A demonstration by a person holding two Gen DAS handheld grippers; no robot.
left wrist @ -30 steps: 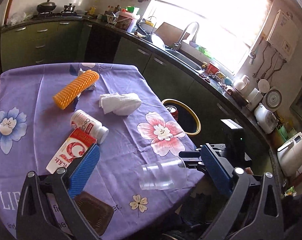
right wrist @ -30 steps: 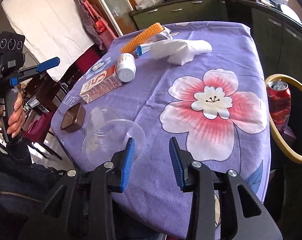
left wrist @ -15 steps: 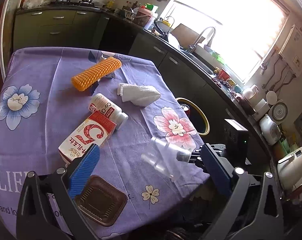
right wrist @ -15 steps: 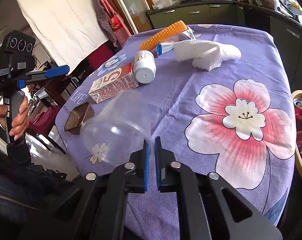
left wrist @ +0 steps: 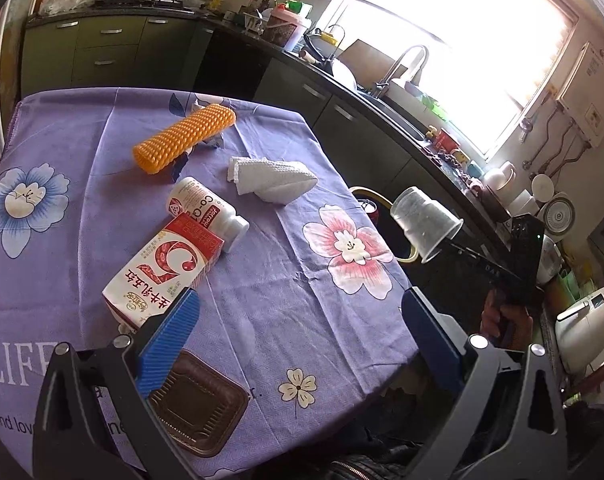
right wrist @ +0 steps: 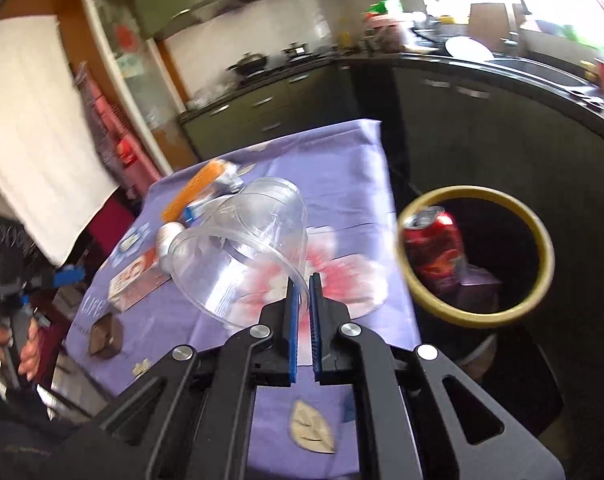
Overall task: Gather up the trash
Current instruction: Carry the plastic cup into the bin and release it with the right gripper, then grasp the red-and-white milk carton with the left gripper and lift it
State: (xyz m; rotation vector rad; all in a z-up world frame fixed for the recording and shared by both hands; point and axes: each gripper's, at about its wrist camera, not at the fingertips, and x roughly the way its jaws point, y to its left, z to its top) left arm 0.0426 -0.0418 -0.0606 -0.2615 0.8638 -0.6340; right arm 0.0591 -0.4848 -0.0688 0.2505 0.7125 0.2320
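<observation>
Right claw (right wrist: pixel 303 292) clenched on the rim of the clear plastic cup (right wrist: pixel 245 248); we pinch one wall only, so the cup hangs tipped to the claw's left, mouth toward us, off the counter (right wrist: pixel 342 168). That thin-edge hold looks chosen because the cup lay on its side.

Yellow-rimmed bin (right wrist: pixel 478 256) sits to the claw's right, past the counter's edge, with a red can (right wrist: pixel 434 248) already inside. Open air between cup and bin; we judge the swing unobstructed.

Left claw (left wrist: pixel 297 344) released, empty, poised over the near counter edge. Brown tray (left wrist: pixel 197 412) just under its left finger; milk carton (left wrist: pixel 165 272), white bottle (left wrist: pixel 205 212), paper towel (left wrist: pixel 273 178) and orange roll (left wrist: pixel 183 138) ahead of it.
</observation>
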